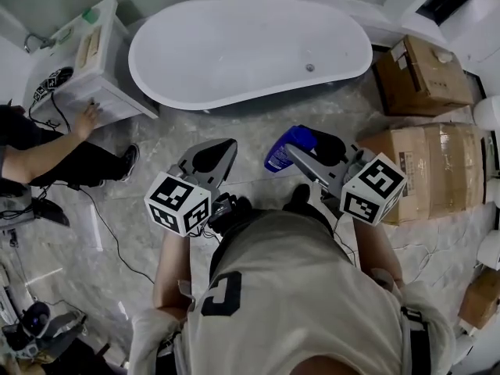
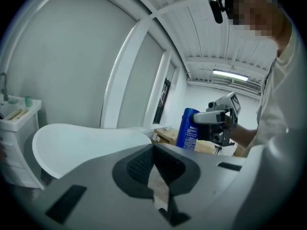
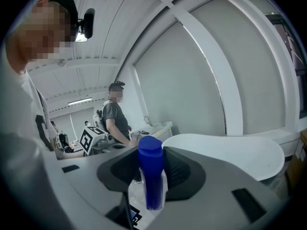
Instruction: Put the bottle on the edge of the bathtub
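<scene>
Clamping the blue bottle (image 3: 150, 166) in the right gripper (image 1: 306, 148), near the white bathtub (image 1: 234, 53), with the left gripper (image 1: 212, 158) alongside, jaws together on nothing.

Holding a blue bottle (image 1: 279, 154) in the right gripper (image 1: 300, 144) over the marble floor (image 1: 250, 131), near the white bathtub (image 1: 234, 49); cardboard boxes (image 1: 422, 73) at right.

A smooth, glossy white bathtub (image 1: 234, 45) stands on a polished, marble-look stone floor (image 1: 148, 155). The blue bottle (image 1: 280, 153) is shiny plastic. The left tool (image 1: 215, 156) and right tool (image 1: 306, 148) are matt grey plastic with black ribbed pads (image 2: 139, 164). Matt brown cardboard boxes (image 1: 422, 73) carry glossy tape. The person's shirt (image 1: 297, 287) is soft beige cloth.
</scene>
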`<state>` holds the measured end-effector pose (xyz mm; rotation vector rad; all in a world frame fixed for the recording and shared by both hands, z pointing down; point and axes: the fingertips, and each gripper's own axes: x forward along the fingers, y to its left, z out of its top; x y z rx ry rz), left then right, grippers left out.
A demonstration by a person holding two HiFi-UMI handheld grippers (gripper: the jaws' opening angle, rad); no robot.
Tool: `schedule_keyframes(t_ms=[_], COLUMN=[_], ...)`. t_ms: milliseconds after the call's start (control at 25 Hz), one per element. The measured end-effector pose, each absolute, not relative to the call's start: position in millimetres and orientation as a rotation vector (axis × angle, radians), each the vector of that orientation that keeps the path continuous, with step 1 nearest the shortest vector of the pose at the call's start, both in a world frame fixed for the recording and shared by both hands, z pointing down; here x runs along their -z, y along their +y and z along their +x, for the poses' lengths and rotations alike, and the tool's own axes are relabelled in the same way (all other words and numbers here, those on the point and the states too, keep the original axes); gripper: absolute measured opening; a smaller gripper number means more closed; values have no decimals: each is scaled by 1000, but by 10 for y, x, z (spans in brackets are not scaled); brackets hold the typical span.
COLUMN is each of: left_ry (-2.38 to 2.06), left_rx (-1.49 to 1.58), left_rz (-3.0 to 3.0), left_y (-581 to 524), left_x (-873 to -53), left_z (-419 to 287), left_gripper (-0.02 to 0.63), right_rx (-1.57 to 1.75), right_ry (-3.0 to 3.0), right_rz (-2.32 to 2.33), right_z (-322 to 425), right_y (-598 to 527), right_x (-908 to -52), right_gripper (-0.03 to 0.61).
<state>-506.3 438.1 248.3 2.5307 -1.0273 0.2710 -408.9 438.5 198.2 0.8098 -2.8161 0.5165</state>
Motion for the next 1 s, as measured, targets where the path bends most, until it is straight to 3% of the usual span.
schedule_keyframes(t_ms=[400, 1000], left_ry=[-1075, -1158], left_rx=[-326, -365], left_rz=[2568, 2564], left_y=[4000, 3464], left_x=[-2347, -2294], left_z=[-3916, -2843], left_gripper=[57, 57], right_rx=[-480, -439], right_ry=[-2848, -2848], right_rz=[768, 726], right_z=[-2967, -1785], right_y=[4056, 3674], right_x=[-1979, -2044], right_gripper=[160, 159])
